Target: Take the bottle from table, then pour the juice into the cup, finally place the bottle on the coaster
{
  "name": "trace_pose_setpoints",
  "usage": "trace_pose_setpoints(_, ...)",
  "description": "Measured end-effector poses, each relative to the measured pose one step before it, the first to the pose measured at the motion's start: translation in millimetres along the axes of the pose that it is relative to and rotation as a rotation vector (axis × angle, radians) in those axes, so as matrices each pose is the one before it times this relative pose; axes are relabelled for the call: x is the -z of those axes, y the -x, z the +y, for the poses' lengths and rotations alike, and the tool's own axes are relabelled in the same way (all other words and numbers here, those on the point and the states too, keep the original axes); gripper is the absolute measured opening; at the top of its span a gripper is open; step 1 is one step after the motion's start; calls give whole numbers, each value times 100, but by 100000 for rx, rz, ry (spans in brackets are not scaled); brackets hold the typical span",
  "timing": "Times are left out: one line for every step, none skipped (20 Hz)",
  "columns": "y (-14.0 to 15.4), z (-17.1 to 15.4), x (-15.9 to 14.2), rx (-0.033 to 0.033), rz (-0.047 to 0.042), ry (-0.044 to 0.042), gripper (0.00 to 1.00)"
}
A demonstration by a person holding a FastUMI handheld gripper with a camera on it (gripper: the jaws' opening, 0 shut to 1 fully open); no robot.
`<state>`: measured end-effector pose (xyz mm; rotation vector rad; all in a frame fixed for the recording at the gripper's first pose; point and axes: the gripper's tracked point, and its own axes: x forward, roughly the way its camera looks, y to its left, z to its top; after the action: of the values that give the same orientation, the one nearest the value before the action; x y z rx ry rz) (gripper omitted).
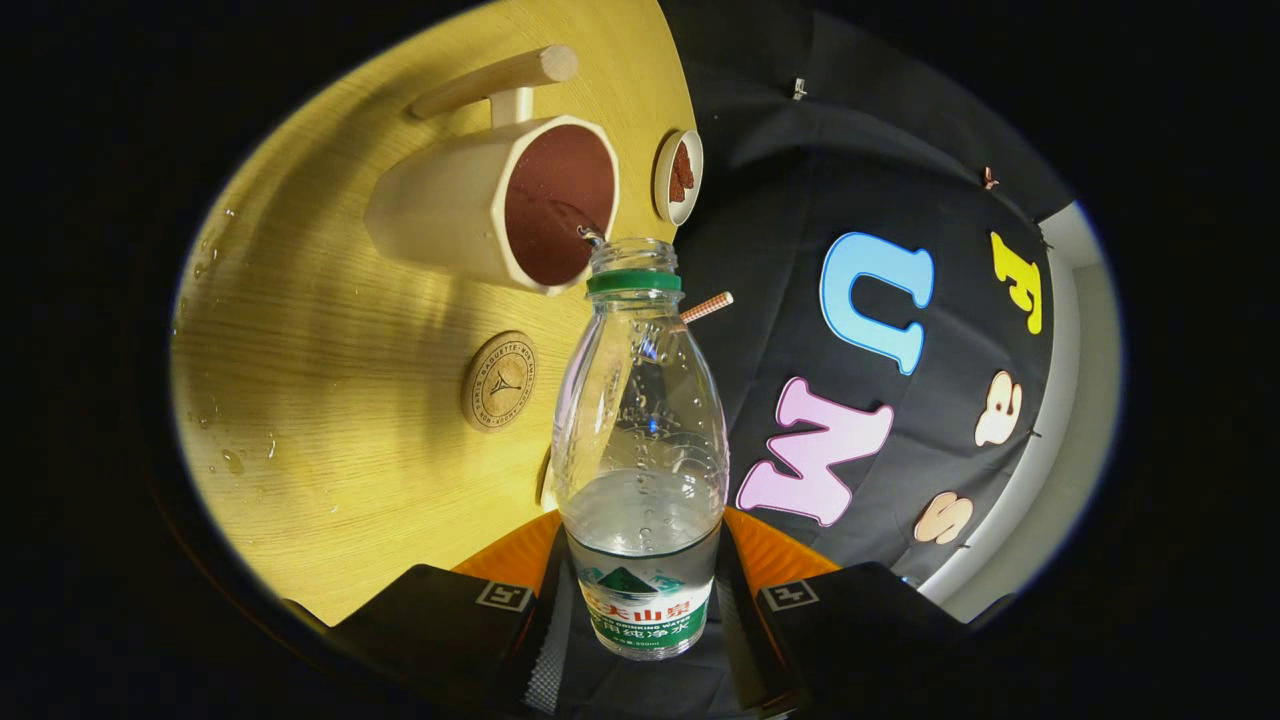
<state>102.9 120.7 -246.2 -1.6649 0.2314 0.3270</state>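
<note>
Recording booth: black cloth wall, round wooden table.

Warm light on the table, soft shadows, glints on the bottle, heavy fisheye bending.

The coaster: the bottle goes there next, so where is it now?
In the gripper view the coaster lies bare on the table, just beside the bottle held between the gripper fingers, nearer them than the cup.
</note>
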Motion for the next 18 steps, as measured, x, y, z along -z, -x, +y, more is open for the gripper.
trace_pose_setpoints(-60, -71, 38, 262, -216, 605, 67)
trace_pose_setpoints(89, -176, 7, 539, -356, 974, 67)
trace_pose_setpoints(-12, -175, -112, 410, -362, 1176, 67)
trace_pose_setpoints(28, -141, 71, 604, 2, 1167, 67)
trace_pose_setpoints(-43, -172, 101, 555, 20, 893, 67)
trace_pose_setpoints(-28, -80, 72, 257, -66, 504, 67)
trace_pose_setpoints(-62, -95, -24, 263, -1, 427, 67)
trace_pose_setpoints(-79, -125, 70, 180, -55, 422, 67)
trace_pose_setpoints(-31, -106, 11, 302, -68, 666, 67)
trace_pose_setpoints(36, -124, -64, 480, -169, 938, 67)
trace_pose_setpoints(38, -163, -24, 434, -142, 1188, 67)
trace_pose_setpoints(141, -129, -52, 588, -362, 1279, 67)
trace_pose_setpoints(-4, -232, -130, 639, -744, 1326, 67)
trace_pose_setpoints(77, -305, -149, 1038, -761, 1512, 67)
trace_pose_setpoints(51, -356, -81, 762, -803, 1410, 67)
trace_pose_setpoints(29, -174, 11, 679, -437, 1491, 67)
trace_pose_setpoints(-218, -230, -26, 536, -368, 1698, 67)
trace_pose_setpoints(-213, -374, 4, 658, -234, 1524, 67)
